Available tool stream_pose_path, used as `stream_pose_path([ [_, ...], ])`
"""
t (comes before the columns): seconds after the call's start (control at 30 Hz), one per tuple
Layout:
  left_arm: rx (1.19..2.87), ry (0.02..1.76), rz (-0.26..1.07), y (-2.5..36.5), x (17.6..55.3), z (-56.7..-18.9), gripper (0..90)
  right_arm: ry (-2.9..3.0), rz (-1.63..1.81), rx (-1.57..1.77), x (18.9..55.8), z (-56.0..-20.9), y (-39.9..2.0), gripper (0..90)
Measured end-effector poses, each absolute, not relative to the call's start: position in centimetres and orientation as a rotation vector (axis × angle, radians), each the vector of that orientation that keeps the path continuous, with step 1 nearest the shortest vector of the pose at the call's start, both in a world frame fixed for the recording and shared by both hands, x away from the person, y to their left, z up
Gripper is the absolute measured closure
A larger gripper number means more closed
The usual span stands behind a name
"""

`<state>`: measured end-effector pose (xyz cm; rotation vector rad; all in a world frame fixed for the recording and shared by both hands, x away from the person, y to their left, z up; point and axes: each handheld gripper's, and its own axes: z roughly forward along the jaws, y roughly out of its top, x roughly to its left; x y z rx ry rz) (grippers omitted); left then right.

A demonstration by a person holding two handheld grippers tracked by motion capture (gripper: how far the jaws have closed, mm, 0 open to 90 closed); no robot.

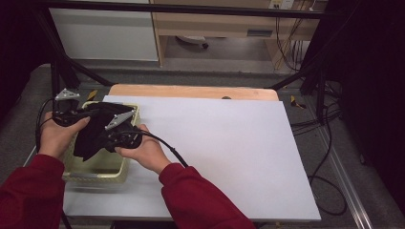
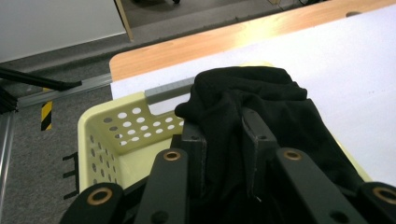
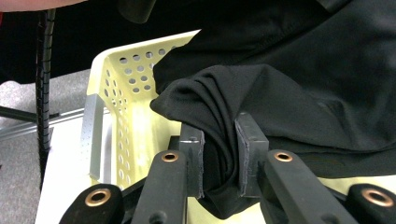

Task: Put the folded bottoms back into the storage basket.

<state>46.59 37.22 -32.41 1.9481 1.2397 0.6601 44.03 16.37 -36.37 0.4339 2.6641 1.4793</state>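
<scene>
While both grippers pinch the black garment, we hold it over the yellow basket at the table's nine o'clock edge. Left gripper and right gripper clamp bunched folds; the cloth hangs between them, toward six o'clock.

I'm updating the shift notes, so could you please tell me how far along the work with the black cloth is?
Done: both claws, left claw and right claw, are shut on the black cloth. In hand: the cloth hangs bunched over the yellow basket. Left: none of it lies on the white table yet.
</scene>
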Motion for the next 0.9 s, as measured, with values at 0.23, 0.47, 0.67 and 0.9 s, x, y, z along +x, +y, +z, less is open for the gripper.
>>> stream_pose_path([
  [0.23,1.949,1.275,0.648,37.5,46.9,-33.2,74.3,2.682,1.445,0.447,44.3,-36.8,16.7,75.9],
  [0.47,1.955,1.286,0.634,37.5,47.4,-33.7,74.1,2.690,1.428,0.458,44.3,-37.0,17.0,75.8],
  [0.67,1.967,1.291,0.631,37.4,47.6,-33.9,74.1,2.690,1.417,0.460,44.7,-37.2,16.9,75.8],
  [0.9,1.869,1.356,0.598,37.5,48.1,-34.4,52.4,2.710,1.397,0.494,44.8,-37.4,16.8,62.1],
])
